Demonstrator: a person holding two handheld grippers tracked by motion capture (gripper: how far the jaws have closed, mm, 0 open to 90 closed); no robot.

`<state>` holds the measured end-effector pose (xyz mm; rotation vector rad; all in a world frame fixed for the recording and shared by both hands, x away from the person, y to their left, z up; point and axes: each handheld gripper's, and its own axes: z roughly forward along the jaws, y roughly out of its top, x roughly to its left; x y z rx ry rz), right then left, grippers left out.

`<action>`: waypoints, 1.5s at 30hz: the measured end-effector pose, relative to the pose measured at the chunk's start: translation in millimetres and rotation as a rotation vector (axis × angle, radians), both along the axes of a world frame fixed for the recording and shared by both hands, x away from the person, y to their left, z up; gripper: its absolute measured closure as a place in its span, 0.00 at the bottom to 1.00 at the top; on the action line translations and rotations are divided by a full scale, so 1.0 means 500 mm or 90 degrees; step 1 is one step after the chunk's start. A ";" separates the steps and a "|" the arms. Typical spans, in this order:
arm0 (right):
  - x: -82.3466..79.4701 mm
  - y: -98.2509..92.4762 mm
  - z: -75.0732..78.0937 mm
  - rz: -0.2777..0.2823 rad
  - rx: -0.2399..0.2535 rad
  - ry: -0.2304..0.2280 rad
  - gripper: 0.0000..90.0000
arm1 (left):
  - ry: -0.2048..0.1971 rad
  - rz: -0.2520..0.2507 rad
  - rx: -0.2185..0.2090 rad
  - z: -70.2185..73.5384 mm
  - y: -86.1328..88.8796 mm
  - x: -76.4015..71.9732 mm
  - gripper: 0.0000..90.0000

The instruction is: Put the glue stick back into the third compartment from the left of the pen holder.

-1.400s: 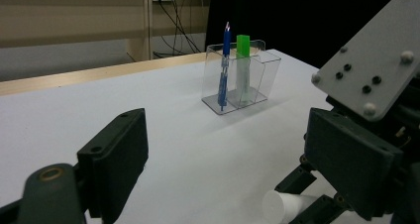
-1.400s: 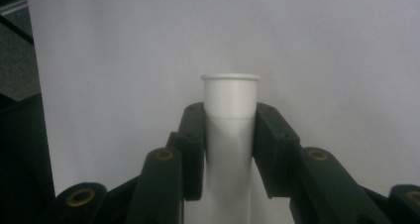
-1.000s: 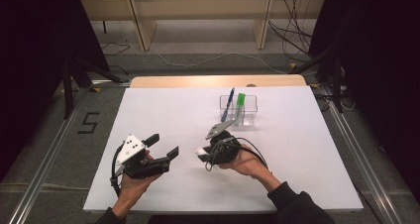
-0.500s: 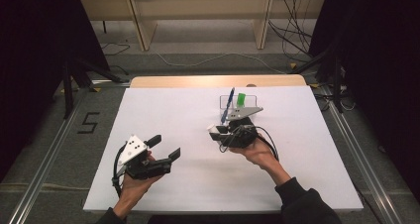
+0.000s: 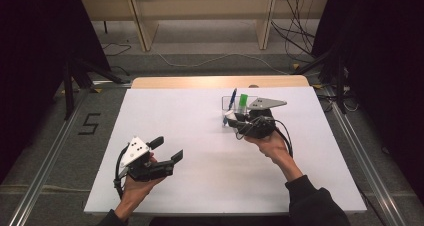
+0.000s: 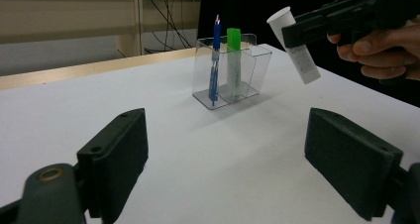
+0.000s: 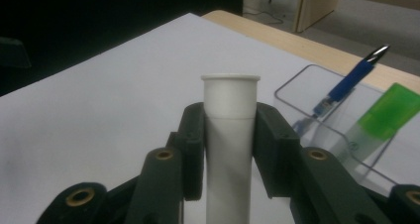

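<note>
Two tongs in use: my right gripper clamps the white tube, carried beside the clear organizer. Next, lower it into a compartment. My left gripper, at 7 o'clock, gapes empty.

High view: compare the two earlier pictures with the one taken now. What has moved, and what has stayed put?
The right gripper, shut on the white tube, has travelled away from the person across the table toward the clear holder and now sits beside it. Nothing was released. The left gripper stays open in place, and the blue pen and green marker stand unmoved in the holder.
</note>
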<state>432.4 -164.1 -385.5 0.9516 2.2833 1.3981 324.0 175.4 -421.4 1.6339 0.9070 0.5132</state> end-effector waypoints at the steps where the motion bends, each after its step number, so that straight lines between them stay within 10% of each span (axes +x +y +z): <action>1: 0.002 -0.005 0.002 -0.004 0.002 -0.002 0.75 | 0.000 0.001 0.000 0.000 0.000 0.000 0.18; 24: 0.036 -0.101 0.010 -0.129 0.048 -0.036 0.75 | 0.004 -0.001 0.000 -0.002 -0.002 -0.001 0.18; 45: 0.090 -0.108 0.005 -0.182 0.067 -0.035 0.75 | 0.005 0.004 -0.002 -0.004 -0.002 0.001 0.18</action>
